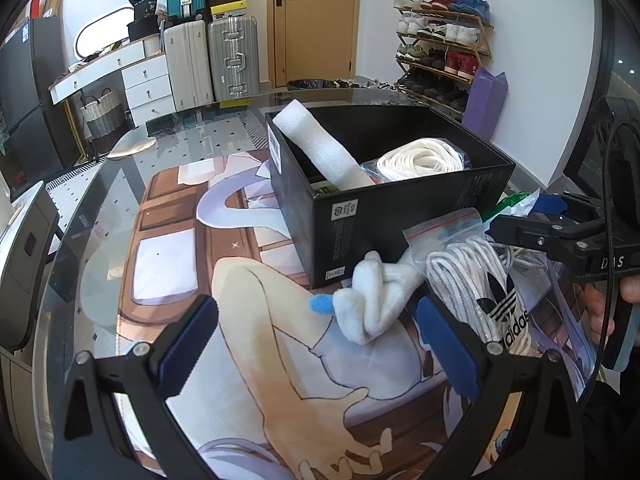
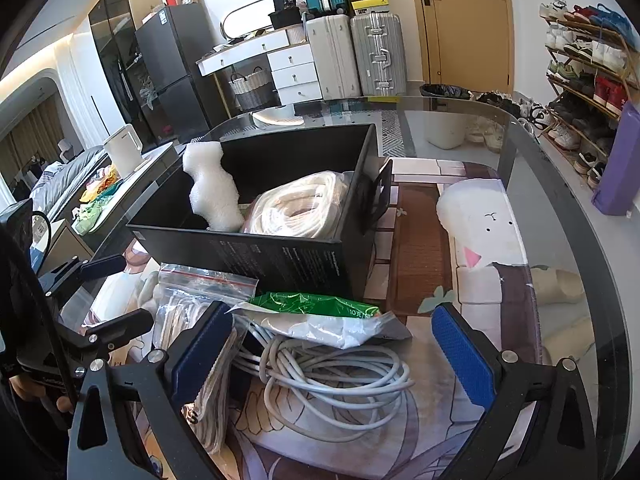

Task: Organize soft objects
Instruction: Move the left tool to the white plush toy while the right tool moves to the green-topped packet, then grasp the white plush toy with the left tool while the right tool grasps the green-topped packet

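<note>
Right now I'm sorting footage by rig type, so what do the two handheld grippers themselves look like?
The left gripper and the right gripper match: black angular plastic frames with silver screws, each finger faced with a textured blue rectangular pad. Seen from the left wrist, the right gripper's black body carries white lettering, and a black cable loops over it. A dark sleeve shows behind.

Yellow-brown door [image 1: 316, 20] standing at twelve o'clock, silver suitcase [image 1: 233, 58] and white suitcase [image 1: 187, 64] sitting at eleven, shoe rack [image 1: 444, 48] leaning at one o'clock, white drawer desk [image 2: 276, 64] and wicker basket [image 2: 250, 88] waiting at eleven, black fridge [image 2: 176, 72] looming at ten.
</note>
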Demonstrator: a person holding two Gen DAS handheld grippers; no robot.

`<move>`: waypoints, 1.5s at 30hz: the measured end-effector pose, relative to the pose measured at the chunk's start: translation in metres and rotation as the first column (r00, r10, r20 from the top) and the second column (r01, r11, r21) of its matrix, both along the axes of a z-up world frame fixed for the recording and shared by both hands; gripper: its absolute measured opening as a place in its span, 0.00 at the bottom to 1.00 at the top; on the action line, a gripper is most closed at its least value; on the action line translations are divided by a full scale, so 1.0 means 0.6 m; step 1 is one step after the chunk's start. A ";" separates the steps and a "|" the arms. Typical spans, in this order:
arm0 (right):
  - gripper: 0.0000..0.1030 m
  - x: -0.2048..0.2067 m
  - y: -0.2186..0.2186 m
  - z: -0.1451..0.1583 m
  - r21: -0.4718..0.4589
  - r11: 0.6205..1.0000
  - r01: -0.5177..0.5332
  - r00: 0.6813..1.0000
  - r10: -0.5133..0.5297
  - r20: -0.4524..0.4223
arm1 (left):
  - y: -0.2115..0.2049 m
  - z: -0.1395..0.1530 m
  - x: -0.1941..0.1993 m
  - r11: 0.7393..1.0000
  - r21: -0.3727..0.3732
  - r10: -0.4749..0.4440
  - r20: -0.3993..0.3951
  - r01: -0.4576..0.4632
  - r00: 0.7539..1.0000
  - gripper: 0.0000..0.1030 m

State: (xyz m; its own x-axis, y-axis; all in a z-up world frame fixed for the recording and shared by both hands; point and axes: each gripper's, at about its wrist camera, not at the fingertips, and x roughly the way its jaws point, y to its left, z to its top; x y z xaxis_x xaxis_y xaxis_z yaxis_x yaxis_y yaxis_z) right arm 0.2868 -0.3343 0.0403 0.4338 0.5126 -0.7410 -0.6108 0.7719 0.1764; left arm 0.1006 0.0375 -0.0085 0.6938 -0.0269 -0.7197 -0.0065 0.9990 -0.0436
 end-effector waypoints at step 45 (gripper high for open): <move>0.61 -0.044 -0.042 0.033 0.036 0.997 -0.065 0.993 0.061 0.101 | -0.041 -0.012 0.038 0.994 0.027 -0.102 -0.073 0.104 0.992 0.60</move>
